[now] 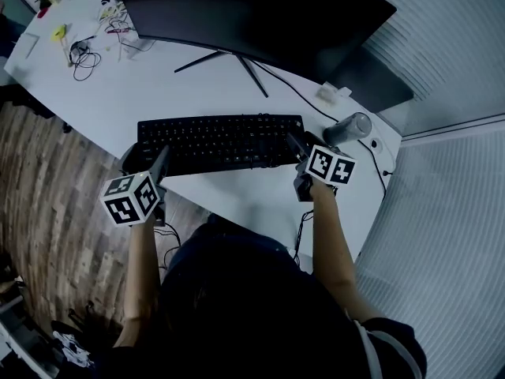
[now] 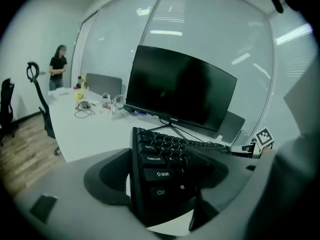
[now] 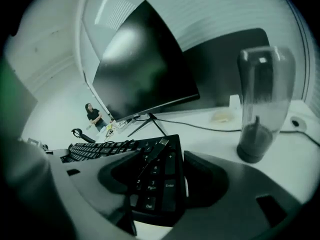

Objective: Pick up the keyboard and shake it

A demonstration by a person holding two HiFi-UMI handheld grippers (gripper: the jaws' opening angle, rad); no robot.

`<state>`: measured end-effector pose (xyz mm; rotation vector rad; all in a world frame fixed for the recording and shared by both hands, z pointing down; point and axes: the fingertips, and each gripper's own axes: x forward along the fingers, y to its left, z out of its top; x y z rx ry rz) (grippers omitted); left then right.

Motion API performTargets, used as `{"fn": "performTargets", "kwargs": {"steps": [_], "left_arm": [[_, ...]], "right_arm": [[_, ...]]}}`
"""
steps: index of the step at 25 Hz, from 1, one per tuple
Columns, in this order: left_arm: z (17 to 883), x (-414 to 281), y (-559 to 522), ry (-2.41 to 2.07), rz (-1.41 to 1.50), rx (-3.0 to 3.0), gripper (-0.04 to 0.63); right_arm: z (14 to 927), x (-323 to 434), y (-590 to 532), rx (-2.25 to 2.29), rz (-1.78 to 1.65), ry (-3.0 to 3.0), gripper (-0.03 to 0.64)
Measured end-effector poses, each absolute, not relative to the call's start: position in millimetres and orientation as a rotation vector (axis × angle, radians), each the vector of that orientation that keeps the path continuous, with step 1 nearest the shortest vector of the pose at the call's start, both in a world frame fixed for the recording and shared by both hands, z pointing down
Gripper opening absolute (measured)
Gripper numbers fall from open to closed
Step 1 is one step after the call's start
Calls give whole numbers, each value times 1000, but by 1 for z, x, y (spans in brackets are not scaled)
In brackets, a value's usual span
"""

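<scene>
- Head view: A person at a white desk (image 1: 118,93) holds a black keyboard (image 1: 221,140) by its two short ends, at the frame's centre below a dark monitor (image 1: 252,14). The left gripper (image 1: 160,163) clamps the left end and the right gripper (image 1: 297,147) the right end. A clear tumbler (image 1: 347,127) lies just right of the keyboard.
- Left gripper view: The left gripper (image 2: 165,186) has its jaws spread wide and pressed on the keyboard (image 2: 162,159), one on each long edge by the Shift and Ctrl keys. The keyboard fills the lower centre, tilted, with the monitor (image 2: 180,89) behind it. A second person (image 2: 58,66) stands far off at the upper left.
- Right gripper view: The right gripper (image 3: 157,189) also has wide jaws closed on the keyboard (image 3: 167,179), at the number-pad end in the lower centre. A cable plug (image 3: 161,144) lies across the keys and the tumbler (image 3: 262,104) stands at right.
</scene>
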<state>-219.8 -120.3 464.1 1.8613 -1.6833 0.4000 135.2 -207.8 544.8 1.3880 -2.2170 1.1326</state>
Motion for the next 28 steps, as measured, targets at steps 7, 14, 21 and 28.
{"fn": "performTargets", "kwargs": {"steps": [7,14,21,28], "left_arm": [[402,-208,-126,-1832,540,2007,353],[380,-202,-129,-1871,543,2087,345],[424,-199,-125,-1721,271,2017,344],[476,-193,-119,-1582,51,1915,337]], "right_arm": [[587,118,-182,1341,1511,-2261,284],[578,119,-180,1355,1561,-2310,284],[519,162,-195,1464,1186,-2251,284],[461,183,-195,1554,917,-2220,246]]}}
